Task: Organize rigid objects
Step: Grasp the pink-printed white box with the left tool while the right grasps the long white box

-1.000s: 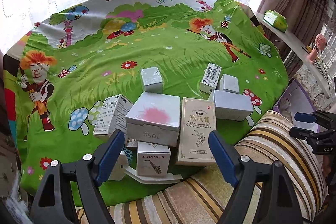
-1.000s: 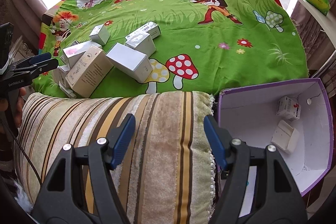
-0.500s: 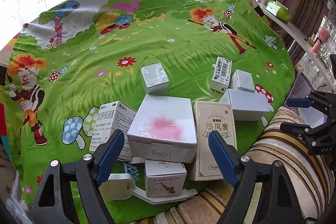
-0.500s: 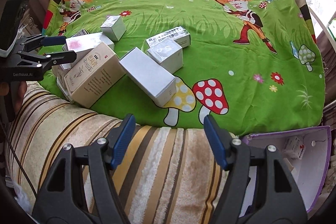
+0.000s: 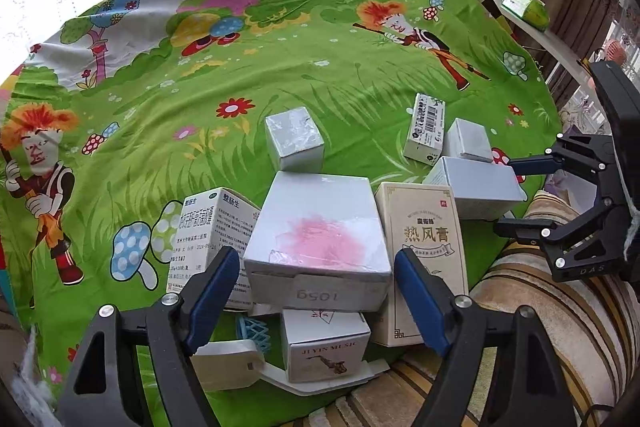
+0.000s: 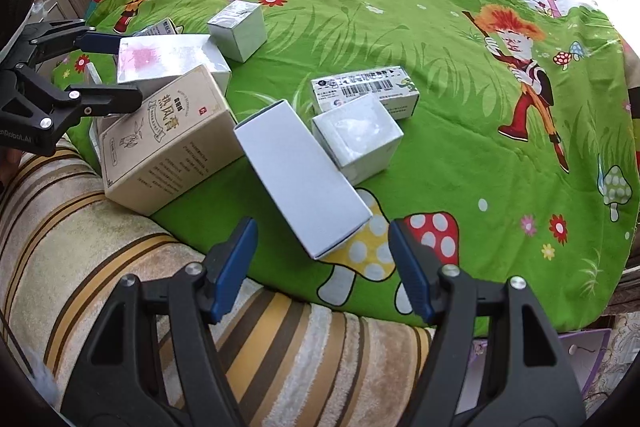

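A green cartoon cloth [image 5: 280, 75] carries a cluster of boxes near a striped cushion [image 6: 80, 267]. The left gripper [image 5: 316, 291], jaws closing but not touching, straddles a white box [image 5: 320, 227] marked "1059"; only this view shows the "JI YIN MUSIC" box [image 5: 324, 351] beneath. The right gripper [image 6: 320, 263], open and empty, hovers over a long white box [image 6: 300, 175]; its view shows the barcode box [image 6: 364, 91] fully

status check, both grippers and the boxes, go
Left gripper closing around pink-stained box, no grip yet. Right gripper open, empty, over long white box. Beige box crowds left's right finger.
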### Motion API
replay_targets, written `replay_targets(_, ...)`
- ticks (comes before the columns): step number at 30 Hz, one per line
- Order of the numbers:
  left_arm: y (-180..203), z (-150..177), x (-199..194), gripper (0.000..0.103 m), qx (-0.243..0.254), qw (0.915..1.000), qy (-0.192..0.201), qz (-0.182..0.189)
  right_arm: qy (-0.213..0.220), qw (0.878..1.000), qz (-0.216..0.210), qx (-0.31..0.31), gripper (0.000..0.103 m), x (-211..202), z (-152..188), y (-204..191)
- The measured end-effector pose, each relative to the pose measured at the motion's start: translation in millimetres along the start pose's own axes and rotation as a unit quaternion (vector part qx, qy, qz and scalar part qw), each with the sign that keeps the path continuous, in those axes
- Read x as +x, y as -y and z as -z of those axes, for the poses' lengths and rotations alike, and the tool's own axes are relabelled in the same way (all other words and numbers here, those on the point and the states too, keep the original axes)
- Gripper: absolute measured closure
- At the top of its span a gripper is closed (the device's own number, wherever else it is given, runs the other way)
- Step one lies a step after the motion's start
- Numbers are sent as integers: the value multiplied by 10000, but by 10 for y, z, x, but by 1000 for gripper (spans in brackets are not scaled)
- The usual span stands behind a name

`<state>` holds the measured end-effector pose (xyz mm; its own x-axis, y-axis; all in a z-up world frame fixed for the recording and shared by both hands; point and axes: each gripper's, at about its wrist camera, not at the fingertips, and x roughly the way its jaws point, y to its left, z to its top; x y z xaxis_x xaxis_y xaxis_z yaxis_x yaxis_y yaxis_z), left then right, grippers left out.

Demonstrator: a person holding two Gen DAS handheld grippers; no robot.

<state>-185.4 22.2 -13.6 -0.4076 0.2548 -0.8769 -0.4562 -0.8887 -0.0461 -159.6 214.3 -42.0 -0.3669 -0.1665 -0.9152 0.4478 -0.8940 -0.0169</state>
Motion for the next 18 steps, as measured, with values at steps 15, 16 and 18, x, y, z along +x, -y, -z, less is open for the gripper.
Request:
replay_targets(15, -19, 40, -107, 37, -42, 10000, 85, 12, -102, 9994, -302, -150, 58, 80, -35, -15)
replay_targets(16, -25, 48, -133, 37, -63, 9999, 110, 15, -91, 9993, -333, -156, 59, 65, -26, -17)
replay_targets(18, -34, 65, -194, 37, -104, 9998, 182, 10, -46, 9992, -365, -183, 60, 28, 2, -41)
